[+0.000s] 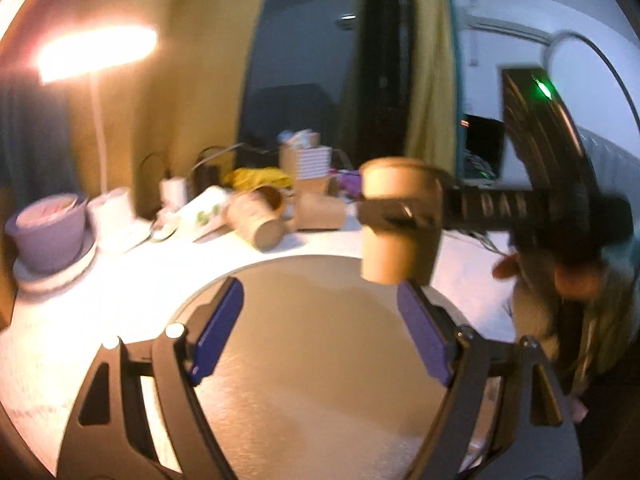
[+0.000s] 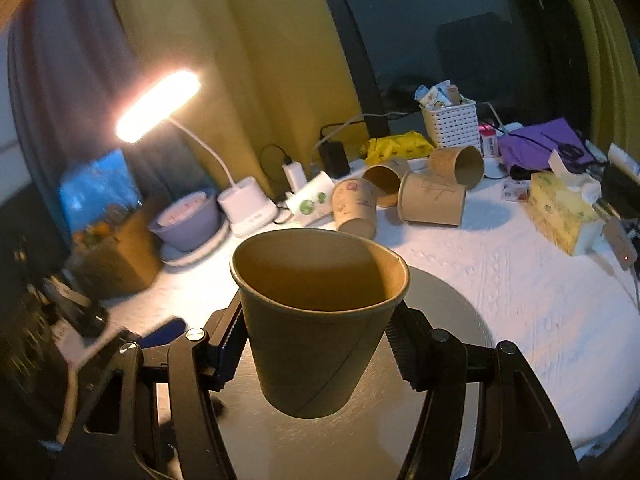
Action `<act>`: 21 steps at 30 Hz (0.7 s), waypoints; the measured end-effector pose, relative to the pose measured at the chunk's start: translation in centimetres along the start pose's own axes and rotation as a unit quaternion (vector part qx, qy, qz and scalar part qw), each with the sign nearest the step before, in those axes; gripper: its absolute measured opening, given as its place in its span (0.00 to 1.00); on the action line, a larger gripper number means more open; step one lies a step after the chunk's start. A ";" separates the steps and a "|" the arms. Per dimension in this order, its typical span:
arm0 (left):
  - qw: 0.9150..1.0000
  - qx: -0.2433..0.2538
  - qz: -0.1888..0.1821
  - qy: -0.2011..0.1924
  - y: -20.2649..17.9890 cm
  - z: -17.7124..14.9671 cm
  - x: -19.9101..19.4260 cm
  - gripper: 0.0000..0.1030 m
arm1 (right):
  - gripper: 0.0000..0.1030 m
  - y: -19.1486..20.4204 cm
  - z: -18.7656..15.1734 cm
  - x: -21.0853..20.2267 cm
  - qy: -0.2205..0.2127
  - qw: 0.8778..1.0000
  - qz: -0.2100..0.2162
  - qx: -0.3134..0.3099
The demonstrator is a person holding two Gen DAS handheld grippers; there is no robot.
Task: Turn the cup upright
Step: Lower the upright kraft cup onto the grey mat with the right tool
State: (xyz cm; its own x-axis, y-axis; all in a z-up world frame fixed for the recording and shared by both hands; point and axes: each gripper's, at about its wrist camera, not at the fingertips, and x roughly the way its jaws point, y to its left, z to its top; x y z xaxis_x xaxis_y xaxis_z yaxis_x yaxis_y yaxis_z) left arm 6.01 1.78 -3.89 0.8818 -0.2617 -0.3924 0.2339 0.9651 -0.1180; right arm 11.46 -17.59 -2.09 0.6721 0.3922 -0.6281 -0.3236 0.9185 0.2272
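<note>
A brown paper cup stands mouth up between the fingers of my right gripper, which is shut on its sides just above the round metal tray. In the left wrist view the same cup hangs upright over the tray's far edge, held by the black right gripper coming in from the right. My left gripper is open and empty, with blue pads, low over the tray and short of the cup.
Several brown cups lie on their sides at the back of the white table. A lit desk lamp, a purple bowl, a white basket and a yellow tissue box stand around them.
</note>
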 end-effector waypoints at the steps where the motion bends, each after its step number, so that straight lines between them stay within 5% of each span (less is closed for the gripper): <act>1: 1.000 -0.014 0.008 0.003 0.7 0.1 0.3 0.78 | 0.64 0.2 -0.1 0.7 0.002 1.000 -0.006 -0.011; 9: 0.994 -0.085 0.056 0.035 4.1 -0.1 1.8 0.78 | 0.64 1.3 -0.5 5.2 0.028 0.998 -0.024 -0.052; 21: 0.993 -0.091 0.058 0.038 4.5 -0.1 1.8 0.78 | 0.64 2.3 -1.1 7.6 0.059 0.989 -0.079 -0.108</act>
State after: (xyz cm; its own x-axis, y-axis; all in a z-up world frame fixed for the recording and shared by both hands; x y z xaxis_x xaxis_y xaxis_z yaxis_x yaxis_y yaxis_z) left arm 8.58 5.65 -5.19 0.8631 -0.1560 -0.4804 0.0491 0.9725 -0.2276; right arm 15.12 -12.51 -7.19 0.6478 0.2253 -0.7277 -0.3649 0.9303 -0.0369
